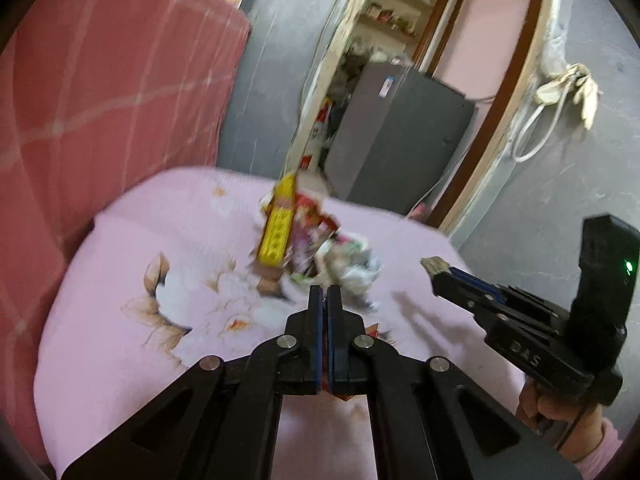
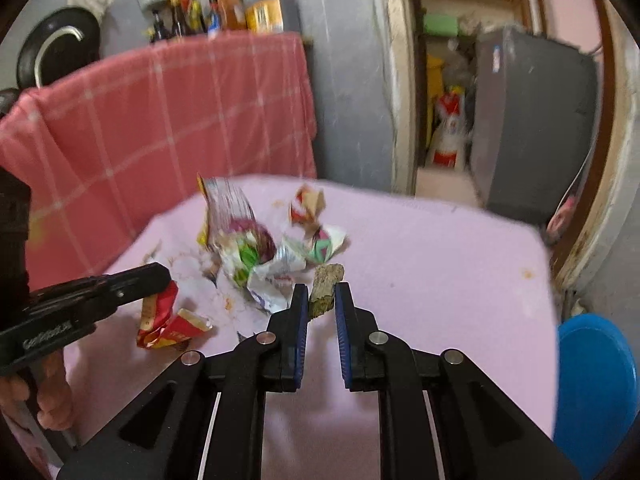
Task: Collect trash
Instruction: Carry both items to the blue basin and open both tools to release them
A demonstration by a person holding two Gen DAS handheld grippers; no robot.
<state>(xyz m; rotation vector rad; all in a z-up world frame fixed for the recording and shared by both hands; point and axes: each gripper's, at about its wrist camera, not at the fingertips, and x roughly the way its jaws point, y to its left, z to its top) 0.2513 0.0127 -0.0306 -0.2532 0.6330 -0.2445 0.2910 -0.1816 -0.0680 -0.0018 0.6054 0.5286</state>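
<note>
A pile of crumpled wrappers [image 1: 320,248] lies on the pink tablecloth [image 1: 160,248]; it also shows in the right wrist view [image 2: 260,252]. My left gripper [image 1: 325,294] is shut on a red and yellow wrapper [image 2: 168,320], whose edge shows under the fingers [image 1: 374,330]. My right gripper [image 2: 322,294] is shut on a brown, rough chunk of trash [image 2: 326,286], held above the cloth right of the pile. The chunk sticks out of its tip in the left wrist view [image 1: 436,266].
A red checked cloth [image 2: 160,120] hangs behind the table. A grey fridge [image 2: 532,120] stands in the doorway beyond. A blue round bin [image 2: 596,392] sits low at the table's right edge. Bottles [image 2: 260,4] stand on a shelf at the back.
</note>
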